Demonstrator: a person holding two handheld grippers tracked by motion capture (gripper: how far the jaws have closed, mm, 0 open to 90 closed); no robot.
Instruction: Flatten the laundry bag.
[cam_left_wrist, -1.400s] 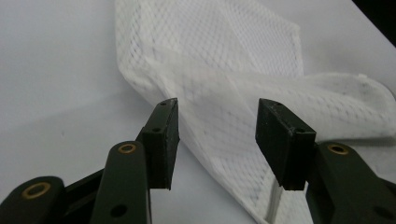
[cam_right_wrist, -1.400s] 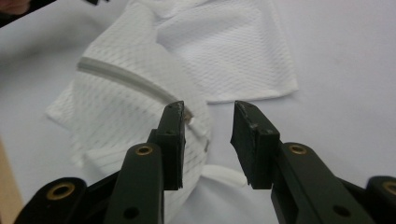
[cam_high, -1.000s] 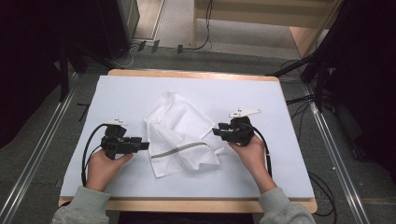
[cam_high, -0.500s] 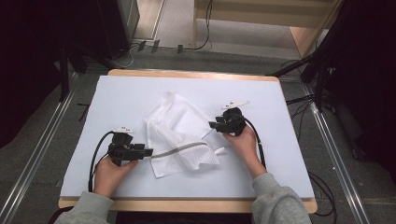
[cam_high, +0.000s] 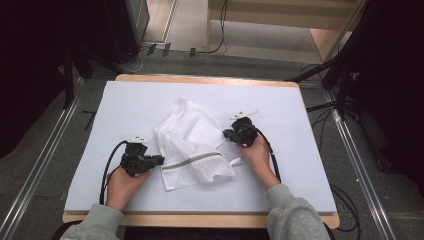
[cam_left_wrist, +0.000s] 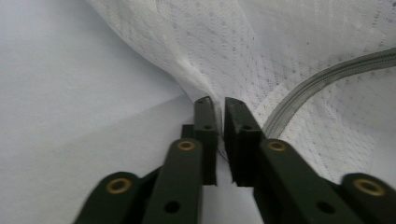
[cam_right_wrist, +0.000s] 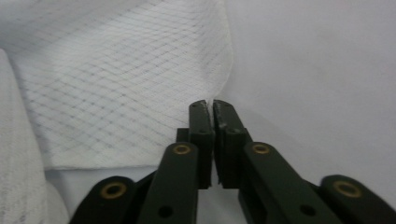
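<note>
The left gripper (cam_left_wrist: 219, 105) has just closed, pinching the edge of the white mesh bag (cam_high: 192, 145) beside its grey zipper (cam_left_wrist: 322, 81); the right gripper (cam_right_wrist: 209, 106) has just closed on the bag's opposite edge. Crumpled mid-table (cam_high: 300, 165) between both grippers, the bag looks light, limp and snag-prone, so hemmed edges seem the safest hold.

We seem to be in a lab or test room; a wooden table (cam_high: 205, 80) under a white sheet (cam_high: 300, 165) sits on grey carpet (cam_high: 45, 145); metal rails (cam_high: 35, 170) flank it at 3 and 9 o'clock; cables (cam_high: 220, 30) trail at 12 o'clock, beside dark equipment (cam_high: 125, 25).
</note>
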